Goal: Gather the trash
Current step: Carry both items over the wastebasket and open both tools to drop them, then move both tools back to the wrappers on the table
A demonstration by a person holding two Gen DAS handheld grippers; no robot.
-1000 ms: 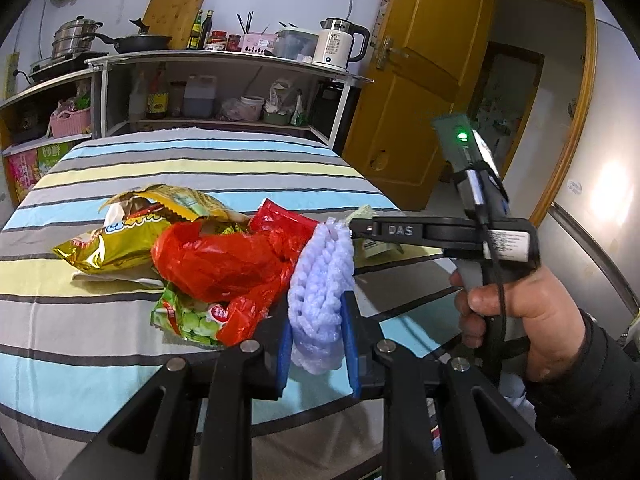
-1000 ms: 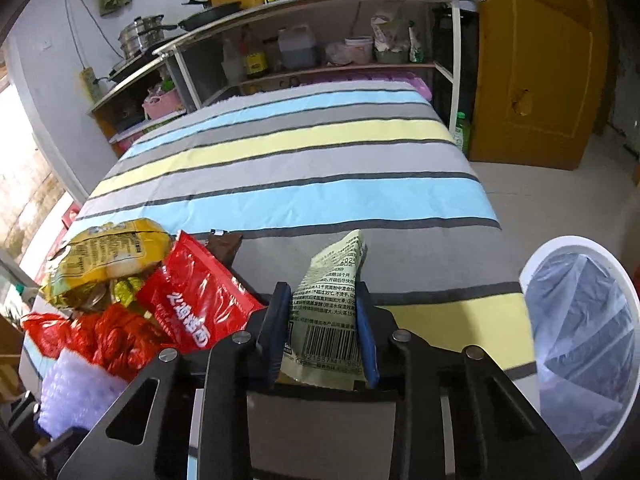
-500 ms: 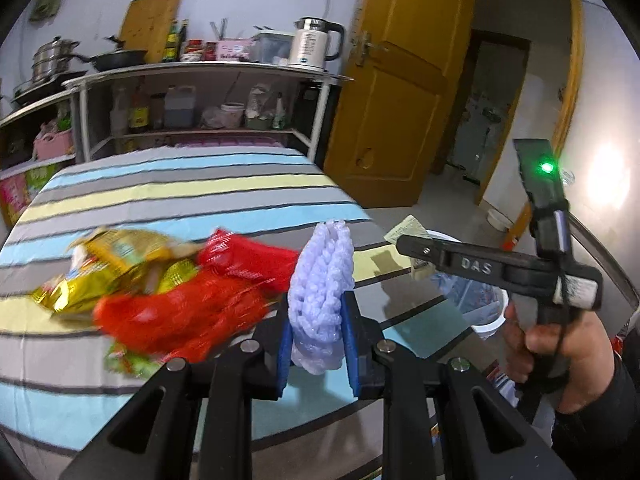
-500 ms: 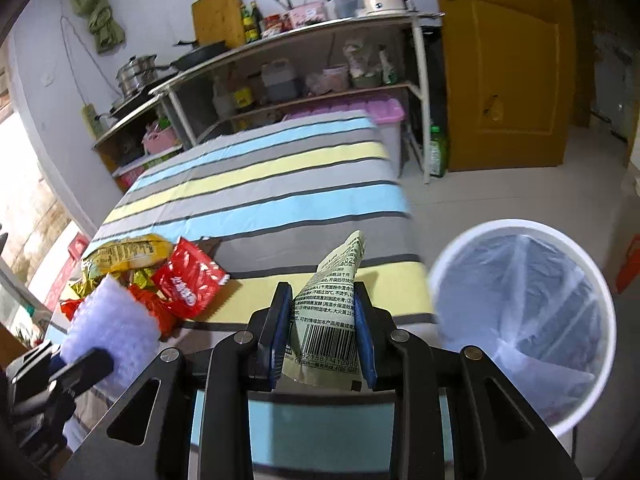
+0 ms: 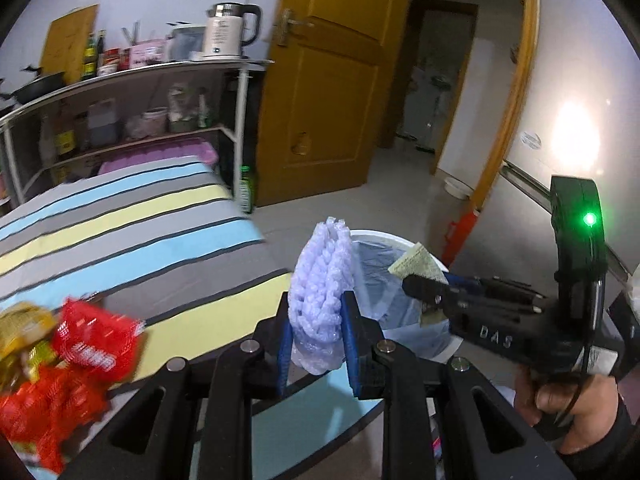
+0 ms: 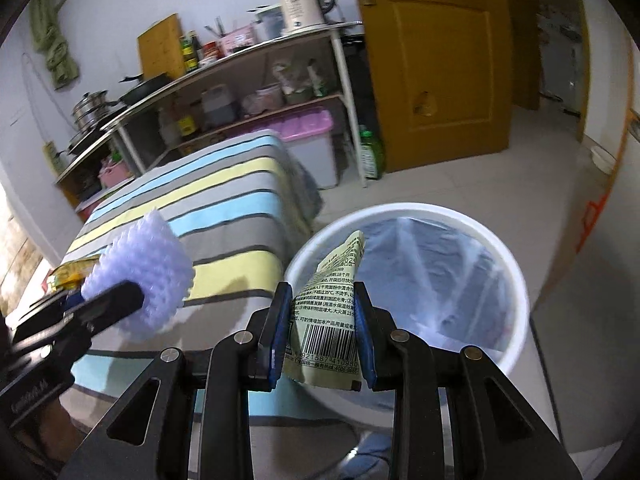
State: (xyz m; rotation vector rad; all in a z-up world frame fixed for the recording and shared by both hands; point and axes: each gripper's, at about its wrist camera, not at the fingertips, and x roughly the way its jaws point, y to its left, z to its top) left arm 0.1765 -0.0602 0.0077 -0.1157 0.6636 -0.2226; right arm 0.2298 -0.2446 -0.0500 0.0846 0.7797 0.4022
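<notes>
Both fingers grip upright trash: left gripper point(image 5: 316, 336) foam net point(image 5: 320, 276), right gripper point(image 6: 320, 332) green packet point(image 6: 332, 312)

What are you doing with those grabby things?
A person is tidying up trash. The left tool is pinching a white foam net, and the right tool is pinching a green packet. Both are by the white bin. More wrappers wait on the striped table.
</notes>
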